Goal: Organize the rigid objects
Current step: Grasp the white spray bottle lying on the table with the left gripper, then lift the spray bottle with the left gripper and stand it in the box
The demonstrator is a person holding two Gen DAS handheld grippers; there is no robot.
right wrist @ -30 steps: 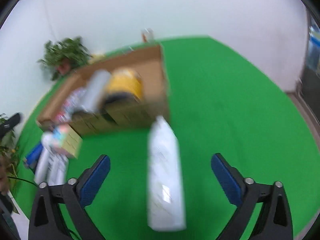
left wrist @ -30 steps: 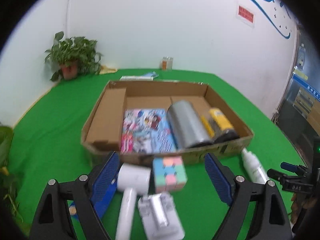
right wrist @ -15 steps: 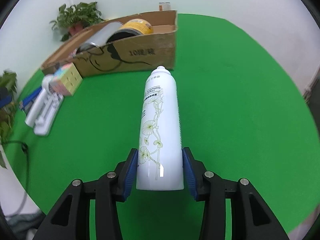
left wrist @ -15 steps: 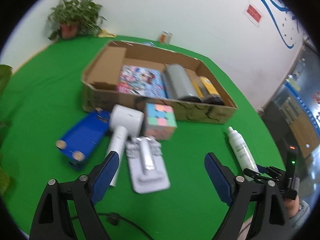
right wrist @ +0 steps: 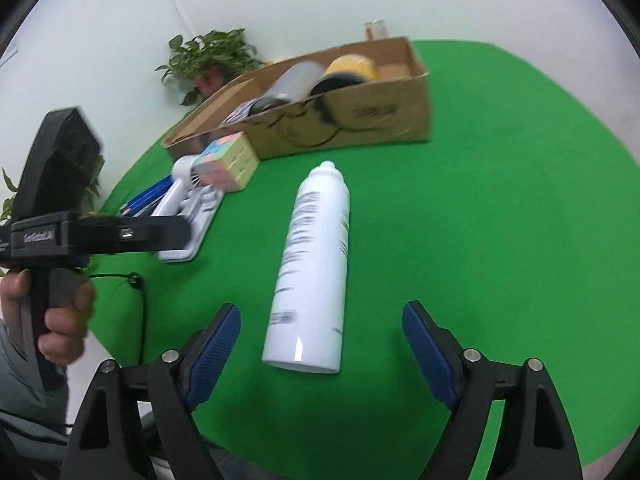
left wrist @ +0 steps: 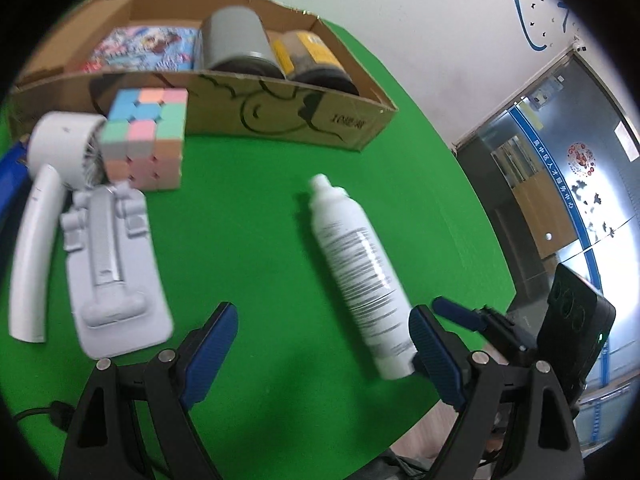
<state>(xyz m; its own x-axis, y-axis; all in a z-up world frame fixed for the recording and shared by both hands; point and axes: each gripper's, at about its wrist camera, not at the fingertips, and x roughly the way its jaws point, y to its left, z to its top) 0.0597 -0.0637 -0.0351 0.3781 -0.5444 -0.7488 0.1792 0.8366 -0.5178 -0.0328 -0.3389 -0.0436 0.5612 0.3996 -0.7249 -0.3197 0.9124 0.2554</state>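
- Partly done, by my read: the cardboard box (left wrist: 280, 128) already holds three things, five are out on the green table (left wrist: 260, 240).
- In the box: colourful printed box (left wrist: 144, 46) lying flat on the left, grey cylinder (left wrist: 234, 40) on its side in the middle, yellow-labelled jar (left wrist: 312, 60) just beside it on the right. Left end of the box looks empty.
- Left to pack: white spray bottle (right wrist: 312, 264), pastel cube (left wrist: 146, 144), white handheld fan (left wrist: 40, 216), grey tray-like holder (left wrist: 112, 260), blue item (left wrist: 10, 176) at the left edge, mostly cut off.
- Spray bottle lies on its side on the table, nozzle toward the box, well short of it.
- Right hand-held gripper (right wrist: 322, 344): jaws opening, bottle base between them, pads clear of it.
- Left hand-held gripper (left wrist: 324, 344): jaws wide apart, nothing gripped; bottle base just beside its right pad.
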